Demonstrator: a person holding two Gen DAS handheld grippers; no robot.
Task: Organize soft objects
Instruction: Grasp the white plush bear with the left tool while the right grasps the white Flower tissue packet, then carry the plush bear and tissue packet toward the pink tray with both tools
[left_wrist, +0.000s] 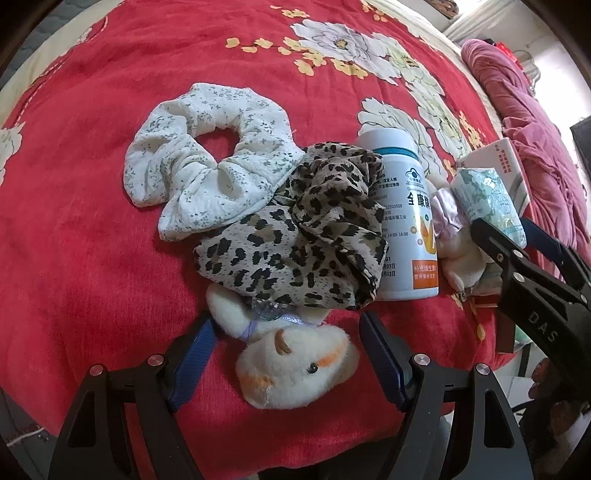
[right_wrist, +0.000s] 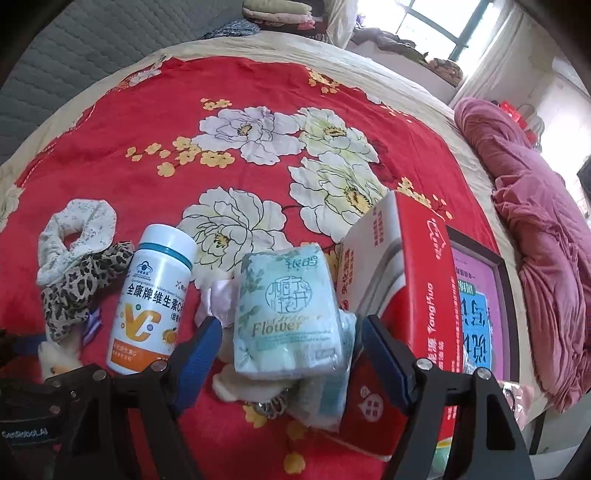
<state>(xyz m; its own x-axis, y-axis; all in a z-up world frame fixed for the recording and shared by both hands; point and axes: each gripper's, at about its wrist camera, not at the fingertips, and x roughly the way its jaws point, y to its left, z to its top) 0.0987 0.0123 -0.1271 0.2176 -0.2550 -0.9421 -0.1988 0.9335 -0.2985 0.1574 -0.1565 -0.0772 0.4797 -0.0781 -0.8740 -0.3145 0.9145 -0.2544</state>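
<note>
My left gripper (left_wrist: 286, 332) is open with its fingers on either side of a white plush toy (left_wrist: 295, 365) lying on the red floral blanket (left_wrist: 92, 166). A leopard-print scrunchie (left_wrist: 295, 236) covers the toy's far end, and a white speckled scrunchie (left_wrist: 207, 155) lies beyond it. My right gripper (right_wrist: 290, 328) is open around a pale blue tissue pack (right_wrist: 288, 306), which lies on another white plush (right_wrist: 240, 384) and a second pack. The right gripper also shows at the right of the left wrist view (left_wrist: 502, 229).
A white vitamin bottle (right_wrist: 153, 299) lies between the scrunchies and the tissue pack. A red and white box (right_wrist: 417, 280) stands to the right of the tissue pack. A pink quilt (right_wrist: 535, 221) is bunched along the bed's right side.
</note>
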